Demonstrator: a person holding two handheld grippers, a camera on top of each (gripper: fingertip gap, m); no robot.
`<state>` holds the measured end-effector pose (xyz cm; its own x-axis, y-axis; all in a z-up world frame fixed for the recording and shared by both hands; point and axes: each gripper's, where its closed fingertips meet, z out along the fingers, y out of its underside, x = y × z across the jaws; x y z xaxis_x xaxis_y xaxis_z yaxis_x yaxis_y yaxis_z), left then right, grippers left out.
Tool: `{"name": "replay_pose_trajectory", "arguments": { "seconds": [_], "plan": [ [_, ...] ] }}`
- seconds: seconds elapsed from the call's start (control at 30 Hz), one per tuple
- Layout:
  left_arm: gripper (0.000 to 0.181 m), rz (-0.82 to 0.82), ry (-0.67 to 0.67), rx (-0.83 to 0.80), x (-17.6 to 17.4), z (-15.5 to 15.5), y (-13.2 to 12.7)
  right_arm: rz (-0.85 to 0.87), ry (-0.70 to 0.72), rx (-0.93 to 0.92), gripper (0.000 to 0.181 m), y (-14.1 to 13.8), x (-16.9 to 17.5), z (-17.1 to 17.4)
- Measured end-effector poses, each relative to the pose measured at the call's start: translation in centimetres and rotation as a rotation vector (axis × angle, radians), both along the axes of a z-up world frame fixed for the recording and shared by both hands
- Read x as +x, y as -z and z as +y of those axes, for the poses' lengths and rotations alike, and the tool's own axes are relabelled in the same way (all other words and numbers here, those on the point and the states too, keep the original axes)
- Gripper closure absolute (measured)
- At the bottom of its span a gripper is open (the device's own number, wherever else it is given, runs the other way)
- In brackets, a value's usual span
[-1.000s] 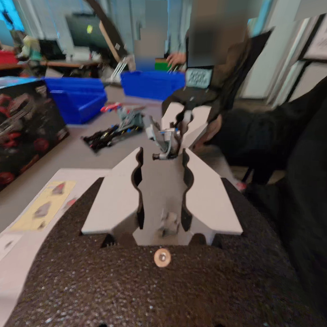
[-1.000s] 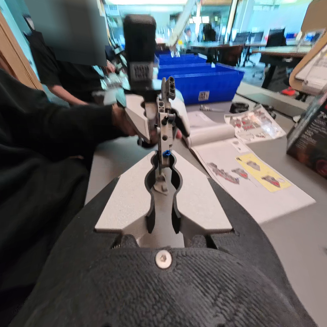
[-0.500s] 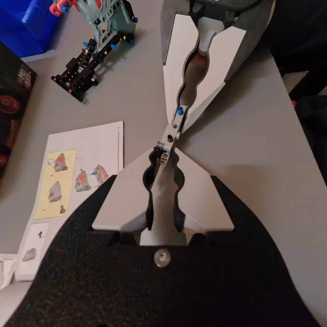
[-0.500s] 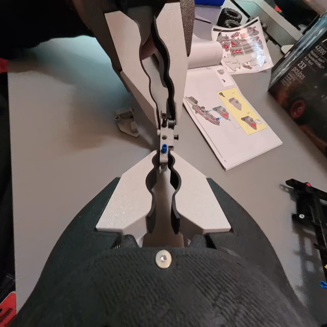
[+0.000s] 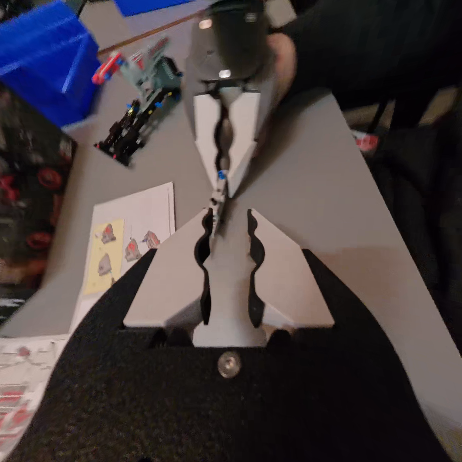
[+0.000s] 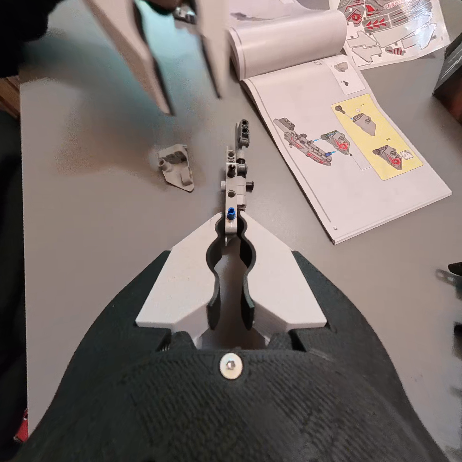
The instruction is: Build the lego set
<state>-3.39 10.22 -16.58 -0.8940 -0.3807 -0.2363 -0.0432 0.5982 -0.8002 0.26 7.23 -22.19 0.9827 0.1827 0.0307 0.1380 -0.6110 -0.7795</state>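
Note:
My right gripper is shut on the near end of a grey lego beam assembly with a blue pin, held low over the grey table. My left gripper is open and empty. In its own view the assembly points in between its fingers, near the left one. In the right wrist view the left gripper is blurred, open and apart from the assembly. The right gripper also shows in the left wrist view. A loose grey panel piece lies left of the assembly.
An open instruction booklet and a sticker sheet lie to the right. A partly built black and grey model, a blue bin and the dark set box stand at the far side. The table edge runs along the right. There is about 8 cm between the tips of the two grippers.
My left gripper has opened, let go of the assembly's far end and drawn back from it. My right gripper still holds the assembly.

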Motion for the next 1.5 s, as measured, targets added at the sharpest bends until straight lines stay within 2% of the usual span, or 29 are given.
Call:
{"name": "replay_pose_trajectory", "arguments": {
  "seconds": [0.17, 0.27, 0.3, 0.4, 0.53, 0.63, 0.73, 0.8, 0.9, 1.03, 1.13, 1.17, 1.27, 1.33, 1.5],
  "plan": [
    [0.148, -0.142, 0.074, 0.370, -2.8, -0.2, 3.2, 0.023, -0.001, -0.003, 0.175, 0.0, 0.0, 0.0],
    [0.147, -0.118, 0.050, 0.493, -2.4, 0.3, 5.5, 0.029, -0.004, -0.004, 0.175, 0.0, -0.1, 0.0],
    [0.158, -0.094, 0.016, 0.487, -1.9, 0.4, 5.9, 0.031, -0.006, -0.005, 0.175, 0.0, -0.1, 0.0],
    [0.159, 0.029, -0.036, 0.358, -1.3, -0.1, 6.1, 0.037, -0.014, -0.006, 0.175, 0.0, -0.2, 0.0],
    [0.159, 0.282, -0.107, 0.146, -1.3, -0.1, 6.1, 0.036, -0.017, -0.006, 0.175, 0.0, -0.3, 0.0],
    [0.159, 0.560, -0.171, -0.089, -1.8, -0.1, 5.6, 0.045, -0.020, -0.007, 0.175, 0.0, -0.3, 0.0],
    [0.159, 0.876, -0.178, -0.376, -2.8, -0.4, 4.5, 0.049, -0.024, -0.007, 0.175, 0.0, -0.3, 0.0],
    [0.159, 1.018, -0.212, -0.493, -3.0, -0.2, 4.4, 0.057, -0.029, -0.009, 0.175, 0.0, -0.4, 0.0],
    [0.159, 1.003, -0.250, -0.586, -2.6, 0.3, 4.1, 0.068, -0.029, -0.010, 0.175, 0.0, -0.4, 0.0],
    [0.159, 0.852, -0.339, -0.501, -2.0, 1.5, 4.9, 0.074, -0.031, -0.010, 0.175, 0.0, -0.4, 0.0],
    [0.159, 0.817, -0.377, -0.443, -2.1, 2.0, 5.2, 0.076, -0.031, -0.011, 0.175, 0.0, -0.4, 0.0],
    [0.159, 0.835, -0.391, -0.460, -2.1, 2.0, 5.2, 0.075, -0.031, -0.011, 0.175, 0.0, -0.4, 0.0],
    [0.158, 1.020, -0.407, -0.619, -2.3, 2.1, 4.7, 0.079, -0.033, -0.011, 0.175, 0.0, -0.4, 0.0],
    [0.159, 1.001, -0.427, -0.677, -1.7, 3.0, 4.3, 0.079, -0.033, -0.011, 0.175, 0.0, -0.4, 0.0],
    [0.156, 0.884, -0.548, -0.528, -1.6, 5.5, 5.3, 0.073, -0.035, -0.011, 0.174, 0.0, -0.5, 0.0]
  ]
}}
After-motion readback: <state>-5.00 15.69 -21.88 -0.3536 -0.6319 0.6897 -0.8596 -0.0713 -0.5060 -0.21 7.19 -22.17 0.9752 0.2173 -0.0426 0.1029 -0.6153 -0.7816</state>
